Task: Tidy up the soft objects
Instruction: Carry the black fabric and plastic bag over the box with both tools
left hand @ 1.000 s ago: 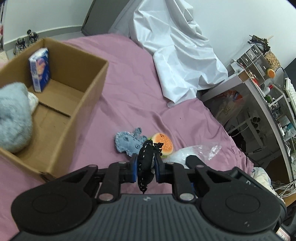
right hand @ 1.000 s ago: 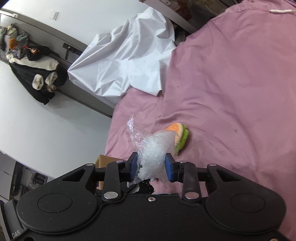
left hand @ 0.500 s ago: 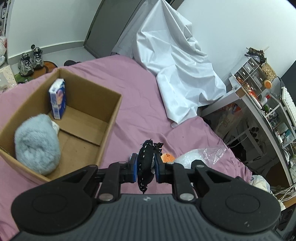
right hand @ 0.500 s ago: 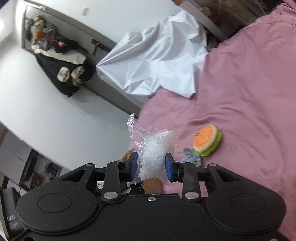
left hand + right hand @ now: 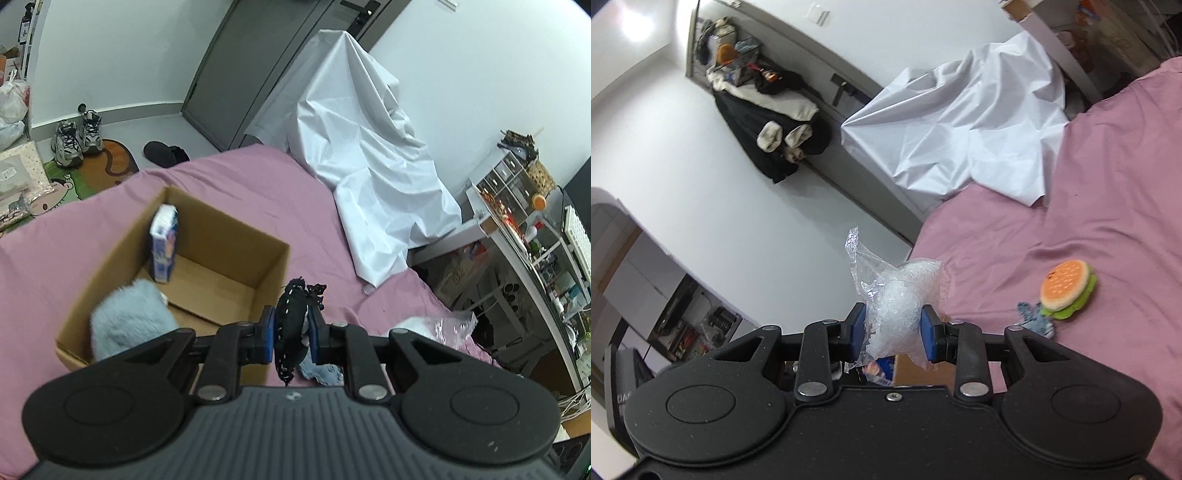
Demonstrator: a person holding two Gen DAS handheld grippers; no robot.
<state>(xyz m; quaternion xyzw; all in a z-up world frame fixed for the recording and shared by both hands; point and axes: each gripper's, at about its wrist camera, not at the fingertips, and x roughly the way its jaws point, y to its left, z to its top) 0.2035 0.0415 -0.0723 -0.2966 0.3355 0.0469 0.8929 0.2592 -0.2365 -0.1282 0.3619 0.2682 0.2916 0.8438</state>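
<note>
My left gripper (image 5: 291, 328) is shut on a black soft toy (image 5: 291, 317) with white stitching, held above the pink bed just right of an open cardboard box (image 5: 221, 236). The box holds a grey-blue fluffy plush (image 5: 129, 321) and a blue tissue pack (image 5: 164, 247). My right gripper (image 5: 893, 330) is shut on a clear plastic bag of white pellets (image 5: 897, 299), raised over the bed. A burger plush (image 5: 1065, 288) and a blue flat plush (image 5: 1034, 319) lie on the bed; the blue plush also shows under my left fingers (image 5: 319, 371).
A white sheet (image 5: 369, 166) drapes over furniture at the bed's far side. Shelves with clutter (image 5: 524, 221) stand at the right. Shoes (image 5: 77, 136) and a mat lie on the floor beyond the bed. Coats (image 5: 768, 122) hang on the wall.
Both grippers have risen and pulled back from the bed with their loads still held. The box now lies farther below my left gripper; the burger plush has dropped out of the left view.
</note>
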